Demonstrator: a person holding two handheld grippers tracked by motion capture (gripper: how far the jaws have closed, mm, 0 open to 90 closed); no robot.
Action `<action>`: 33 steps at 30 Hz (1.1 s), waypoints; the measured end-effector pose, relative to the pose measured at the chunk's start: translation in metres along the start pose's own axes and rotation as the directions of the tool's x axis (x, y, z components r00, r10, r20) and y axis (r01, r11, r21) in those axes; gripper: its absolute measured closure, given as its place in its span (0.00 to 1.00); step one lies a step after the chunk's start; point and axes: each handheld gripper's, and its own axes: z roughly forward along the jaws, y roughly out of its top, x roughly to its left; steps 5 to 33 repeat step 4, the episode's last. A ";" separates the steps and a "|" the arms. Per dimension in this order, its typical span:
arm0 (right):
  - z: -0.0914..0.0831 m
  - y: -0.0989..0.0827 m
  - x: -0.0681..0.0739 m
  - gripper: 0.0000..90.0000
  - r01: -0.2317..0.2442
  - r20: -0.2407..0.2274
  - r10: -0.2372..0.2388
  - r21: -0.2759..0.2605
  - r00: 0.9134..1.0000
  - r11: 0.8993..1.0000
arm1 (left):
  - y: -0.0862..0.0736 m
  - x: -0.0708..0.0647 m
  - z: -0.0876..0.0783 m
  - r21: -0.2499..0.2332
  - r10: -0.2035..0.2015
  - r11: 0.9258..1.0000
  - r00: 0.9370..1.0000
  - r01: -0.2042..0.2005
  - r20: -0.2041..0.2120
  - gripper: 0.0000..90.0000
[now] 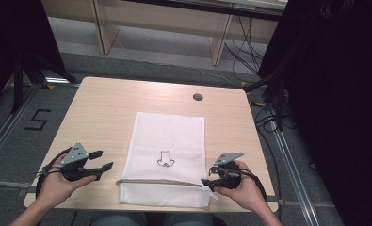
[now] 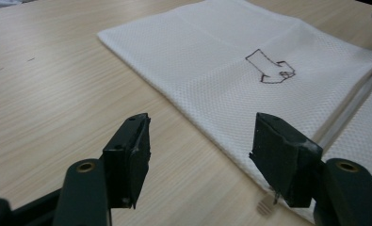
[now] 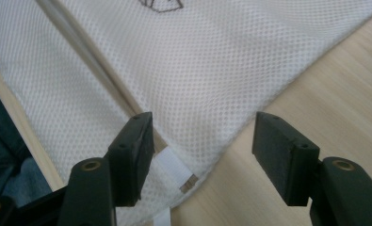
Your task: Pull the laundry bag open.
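While the white mesh laundry bag [image 1: 167, 157] lay flat at the near middle of the desk [image 1: 103, 108], both tools stood off it. Left hand-held gripper [image 1: 103, 160], jaws apart, nothing between them, left of the bag. Right hand-held gripper [image 1: 208, 178], jaws apart, at the bag's near right corner, by the zip end [image 3: 188, 182]. The bag looked light, soft and limp; it would likely sag and slide on the smooth wood. Best holds: corners or the zip seam [image 1: 160, 181]. A cable hole [image 1: 198, 97] sat far off; nothing blocked either side.
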 end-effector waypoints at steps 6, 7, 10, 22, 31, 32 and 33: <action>0.000 0.001 0.001 0.37 -0.021 0.015 0.021 0.022 1.000 1.000 | -0.002 0.007 -0.002 0.005 -0.017 1.000 0.999 0.018 -0.035 0.43; 0.000 0.001 0.001 0.37 -0.021 0.015 0.021 0.022 1.000 1.000 | -0.002 0.007 -0.002 0.005 -0.017 1.000 0.999 0.018 -0.035 0.43; 0.000 0.001 0.001 0.37 -0.021 0.015 0.021 0.022 1.000 1.000 | -0.002 0.007 -0.002 0.005 -0.017 1.000 0.999 0.018 -0.035 0.43; 0.000 0.001 0.001 0.37 -0.021 0.015 0.021 0.022 1.000 1.000 | -0.002 0.007 -0.002 0.005 -0.017 1.000 0.999 0.018 -0.035 0.43; 0.000 0.001 0.001 0.37 -0.021 0.015 0.021 0.022 1.000 1.000 | -0.002 0.007 -0.002 0.005 -0.017 1.000 0.999 0.018 -0.035 0.43; 0.000 0.001 0.001 0.37 -0.021 0.015 0.021 0.022 1.000 1.000 | -0.002 0.007 -0.002 0.005 -0.017 1.000 0.999 0.018 -0.035 0.43; 0.000 0.001 0.001 0.37 -0.021 0.015 0.021 0.022 1.000 1.000 | -0.002 0.007 -0.002 0.005 -0.017 1.000 0.999 0.018 -0.035 0.43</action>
